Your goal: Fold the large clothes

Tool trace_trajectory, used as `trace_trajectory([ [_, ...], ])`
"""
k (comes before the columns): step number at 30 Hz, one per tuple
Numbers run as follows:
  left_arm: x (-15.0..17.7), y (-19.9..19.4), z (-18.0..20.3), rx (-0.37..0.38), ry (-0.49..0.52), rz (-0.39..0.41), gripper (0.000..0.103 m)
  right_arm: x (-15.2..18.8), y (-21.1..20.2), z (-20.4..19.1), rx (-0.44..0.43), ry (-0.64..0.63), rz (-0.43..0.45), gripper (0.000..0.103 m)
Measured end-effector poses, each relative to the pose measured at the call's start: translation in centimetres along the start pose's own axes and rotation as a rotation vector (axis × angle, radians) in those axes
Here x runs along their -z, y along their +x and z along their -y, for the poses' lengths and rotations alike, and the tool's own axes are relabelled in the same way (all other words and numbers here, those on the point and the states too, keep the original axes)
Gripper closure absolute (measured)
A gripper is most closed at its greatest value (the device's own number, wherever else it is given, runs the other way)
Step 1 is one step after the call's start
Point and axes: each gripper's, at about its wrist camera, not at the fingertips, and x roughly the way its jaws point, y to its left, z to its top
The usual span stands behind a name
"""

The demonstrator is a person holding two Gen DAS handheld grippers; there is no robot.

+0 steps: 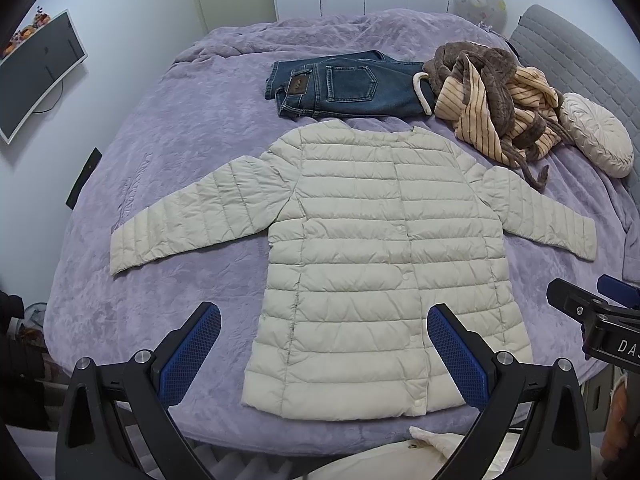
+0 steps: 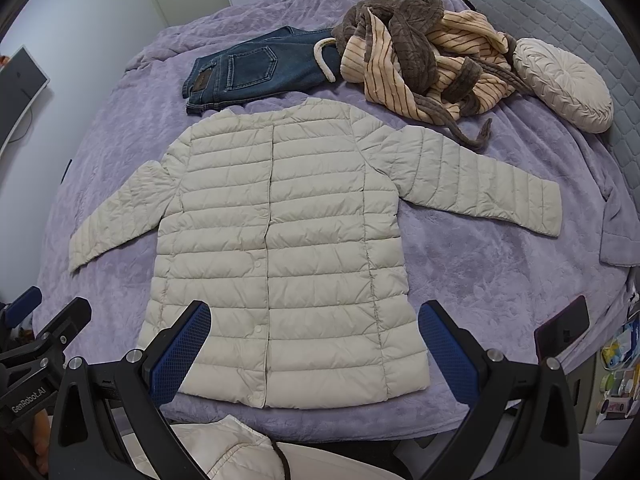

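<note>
**Puffer jacket spread flat, both grippers wide and empty**

You had the cream quilted jacket (image 1: 372, 264) lying face up across the middle of the frame on the purple bedspread (image 1: 168, 152), snapped shut down the front, its sleeves angled out toward the left and right edges and its hem at the bottom centre. Your left gripper (image 1: 324, 356) hovered above the hem with its blue pads spread far apart, holding nothing; your right gripper (image 2: 314, 350) did the same in its own view.

The jacket looked light, puffy and soft, with a smooth shell that would probably slide between the pads and spring back when folded. You would likely have gripped best at a sleeve cuff or a hem corner, pinching both layers along a stitched seam rather than a puffed channel.

Folded jeans (image 1: 344, 84) and a crumpled striped robe (image 1: 496, 108) lay in the upper part of the frame, beyond the collar, with a round cushion (image 1: 596, 140) at upper right.
</note>
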Motion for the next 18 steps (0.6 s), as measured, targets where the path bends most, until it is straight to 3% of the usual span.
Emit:
trace_trajectory([
  [18, 0.27, 0.06, -0.04, 0.0, 0.0, 0.005, 0.0, 0.13, -0.01, -0.25, 0.002, 0.0, 0.001, 0.0],
])
